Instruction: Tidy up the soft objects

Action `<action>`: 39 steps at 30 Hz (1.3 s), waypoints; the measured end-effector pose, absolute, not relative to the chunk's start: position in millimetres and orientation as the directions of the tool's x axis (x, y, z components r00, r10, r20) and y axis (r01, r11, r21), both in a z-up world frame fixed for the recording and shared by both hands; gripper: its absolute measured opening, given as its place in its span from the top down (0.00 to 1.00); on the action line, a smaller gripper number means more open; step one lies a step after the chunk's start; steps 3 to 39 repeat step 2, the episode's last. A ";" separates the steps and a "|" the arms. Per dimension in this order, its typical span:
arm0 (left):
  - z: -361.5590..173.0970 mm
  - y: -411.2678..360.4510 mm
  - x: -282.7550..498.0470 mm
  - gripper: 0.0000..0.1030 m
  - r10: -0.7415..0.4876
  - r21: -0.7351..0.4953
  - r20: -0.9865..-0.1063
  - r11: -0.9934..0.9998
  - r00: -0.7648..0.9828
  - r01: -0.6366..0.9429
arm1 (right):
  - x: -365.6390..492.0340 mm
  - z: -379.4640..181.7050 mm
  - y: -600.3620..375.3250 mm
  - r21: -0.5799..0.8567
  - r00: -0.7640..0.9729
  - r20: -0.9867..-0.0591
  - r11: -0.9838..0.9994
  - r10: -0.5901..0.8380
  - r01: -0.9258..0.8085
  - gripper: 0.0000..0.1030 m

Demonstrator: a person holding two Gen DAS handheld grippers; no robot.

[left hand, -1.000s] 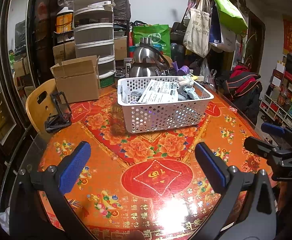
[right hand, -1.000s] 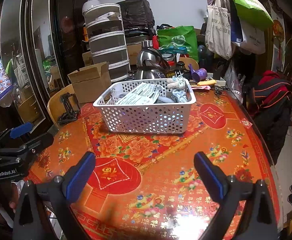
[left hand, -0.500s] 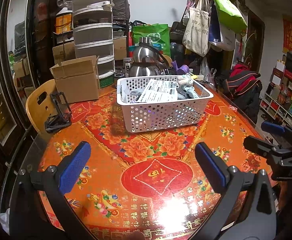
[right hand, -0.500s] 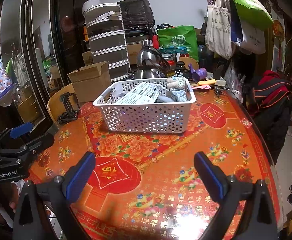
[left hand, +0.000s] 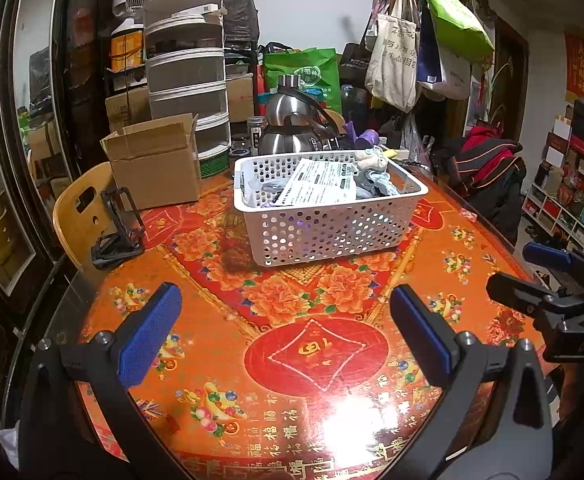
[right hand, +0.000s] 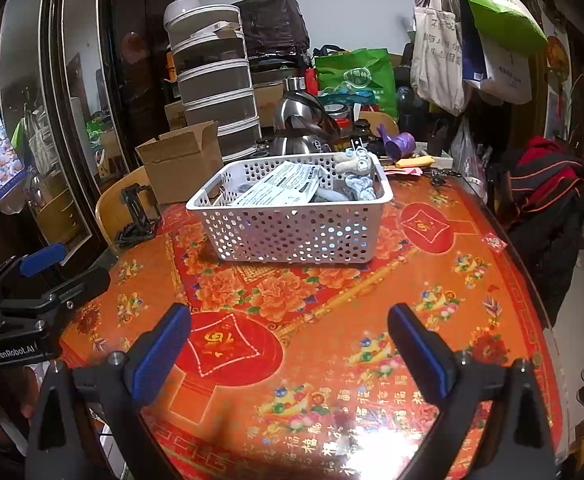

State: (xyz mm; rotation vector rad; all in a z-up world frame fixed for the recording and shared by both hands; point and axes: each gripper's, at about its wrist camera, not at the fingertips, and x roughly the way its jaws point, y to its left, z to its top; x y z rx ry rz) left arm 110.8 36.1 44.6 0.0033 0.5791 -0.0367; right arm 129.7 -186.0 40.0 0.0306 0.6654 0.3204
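A white perforated basket (left hand: pixel 332 228) stands mid-table; it also shows in the right wrist view (right hand: pixel 292 236). It holds a printed packet (left hand: pixel 320 188), a beige plush toy (left hand: pixel 370 160) and light blue cloth (left hand: pixel 376 184). The plush (right hand: pixel 352 162) and cloth (right hand: pixel 358 188) sit at the basket's far right. My left gripper (left hand: pixel 284 336) is open and empty above the near table. My right gripper (right hand: pixel 290 346) is open and empty, also short of the basket. Each gripper shows in the other's view, the right one (left hand: pixel 548 280) and the left one (right hand: pixel 36 280).
A round table with a red and orange floral cloth (left hand: pixel 312 360). An open cardboard box (left hand: pixel 156 164), a black folding stand (left hand: pixel 120 224), a steel kettle (left hand: pixel 292 128) and stacked drawers (left hand: pixel 188 68) lie behind and left. A wooden chair (left hand: pixel 80 208) stands at the left edge.
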 end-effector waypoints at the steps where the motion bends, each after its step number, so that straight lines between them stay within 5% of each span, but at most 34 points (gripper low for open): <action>1: 44.2 36.0 110.4 0.00 -0.032 -0.006 -0.547 0.999 0.837 0.034 | 129.3 39.7 -185.7 0.128 0.740 -0.602 0.951 0.300 -0.282 0.04; 39: 44.4 35.2 110.5 0.00 -0.036 -0.009 -0.547 0.999 0.836 0.037 | 129.8 40.0 -185.7 0.129 0.739 -0.604 0.951 0.300 -0.280 0.04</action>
